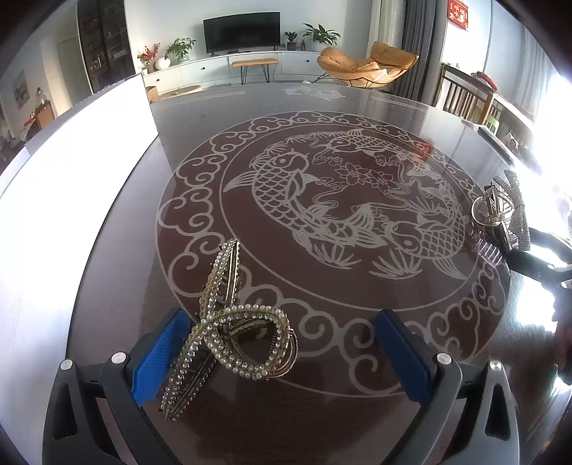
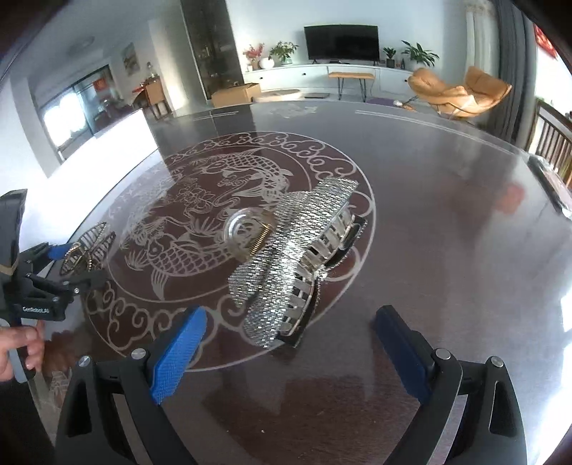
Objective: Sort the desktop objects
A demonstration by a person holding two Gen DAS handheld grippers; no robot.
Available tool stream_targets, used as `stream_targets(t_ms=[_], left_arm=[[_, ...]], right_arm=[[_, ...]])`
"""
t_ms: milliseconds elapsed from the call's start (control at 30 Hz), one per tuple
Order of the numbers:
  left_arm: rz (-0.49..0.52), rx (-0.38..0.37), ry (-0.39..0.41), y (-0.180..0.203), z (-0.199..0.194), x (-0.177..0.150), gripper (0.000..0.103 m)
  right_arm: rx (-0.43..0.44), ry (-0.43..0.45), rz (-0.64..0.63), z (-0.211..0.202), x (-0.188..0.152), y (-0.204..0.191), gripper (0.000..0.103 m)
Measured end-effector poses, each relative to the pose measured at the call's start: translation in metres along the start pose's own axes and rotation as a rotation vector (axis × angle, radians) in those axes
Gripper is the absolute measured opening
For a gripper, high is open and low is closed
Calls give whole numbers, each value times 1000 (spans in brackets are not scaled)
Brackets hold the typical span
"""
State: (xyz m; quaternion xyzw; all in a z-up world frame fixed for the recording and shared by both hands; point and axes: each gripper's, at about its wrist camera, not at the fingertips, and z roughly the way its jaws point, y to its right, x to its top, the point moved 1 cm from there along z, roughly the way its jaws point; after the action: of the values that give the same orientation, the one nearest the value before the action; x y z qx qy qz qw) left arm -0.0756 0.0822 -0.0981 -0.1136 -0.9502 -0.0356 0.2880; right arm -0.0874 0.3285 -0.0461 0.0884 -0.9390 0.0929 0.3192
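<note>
Gold hair clip (image 1: 228, 336) between spread left tongs (image 1: 282, 354) — ungripped.

The glossy dark table (image 1: 357, 118) reflects light, and at 5 o'clock from its centre lies a glittering metal, rhinestone-covered hair clip (image 2: 296, 257).

We have two fisheye views, each mounted low behind its own gripper and looking forward and down along the fingers across the table (image 1: 357, 107) toward the television (image 1: 241, 30). The left wrist view sits close over the gold hair clip (image 1: 228, 329); the right wrist view sits close over the silver hair clip (image 2: 296, 261). Both views share the fish pattern (image 1: 343, 200), and each catches the other gripper at its edge.
</note>
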Motion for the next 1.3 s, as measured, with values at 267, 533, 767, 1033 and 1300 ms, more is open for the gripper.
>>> stream_targets(t_ms=[267, 533, 767, 1033, 1300], left_arm=[[0, -3, -1, 0, 0, 1, 103], [2, -4, 0, -1, 1, 1, 103], [1, -5, 0, -1, 1, 1, 103], [1, -5, 0, 0, 1, 1, 103], [2, -6, 0, 0, 1, 1, 103]], right_arm=[[-56, -9, -9, 2, -1, -3, 95], [-56, -13, -5, 4, 0, -2, 95], [-120, -34, -29, 8, 1, -6, 95], [-132, -42, -47, 9, 0, -9, 96], [-166, -55, 1, 10, 1, -6, 98]])
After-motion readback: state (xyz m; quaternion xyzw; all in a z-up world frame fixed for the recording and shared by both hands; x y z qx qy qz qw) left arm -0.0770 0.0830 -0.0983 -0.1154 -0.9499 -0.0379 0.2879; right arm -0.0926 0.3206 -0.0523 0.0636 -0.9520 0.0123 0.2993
